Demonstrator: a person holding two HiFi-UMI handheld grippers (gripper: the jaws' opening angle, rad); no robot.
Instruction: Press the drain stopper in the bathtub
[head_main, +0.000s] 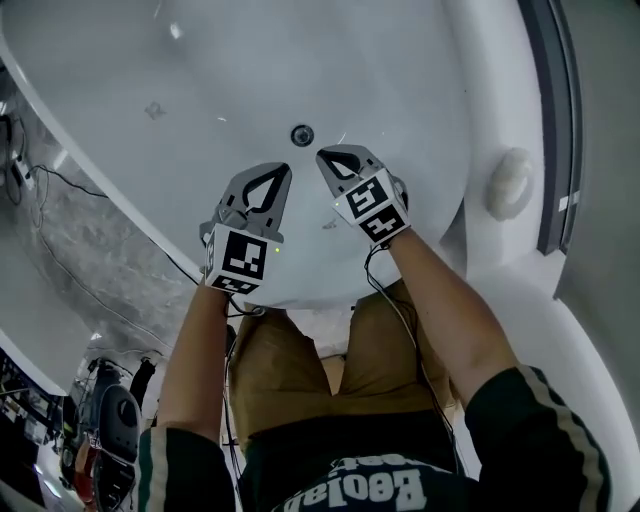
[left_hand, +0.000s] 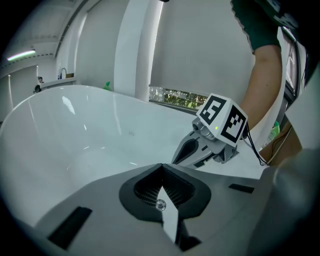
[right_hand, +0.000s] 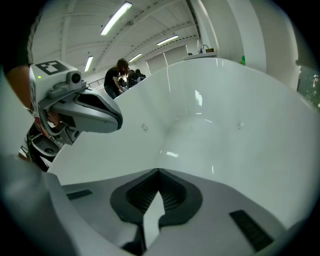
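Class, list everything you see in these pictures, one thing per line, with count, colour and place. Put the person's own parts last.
bathtub: one, white, fills most of the head view
drain stopper: one, grey metal, tub floor just beyond both gripper tips
round knob: one, white, tub rim at right
cables: a few, black, grey floor left of the tub
gear: count unclear, dark, floor at lower left
bystander: at least one, dark top, far background
shorts: one pair, brown, on the person
left gripper: one, grey, shut and empty, over the tub
right gripper: one, grey, shut and empty, beside it
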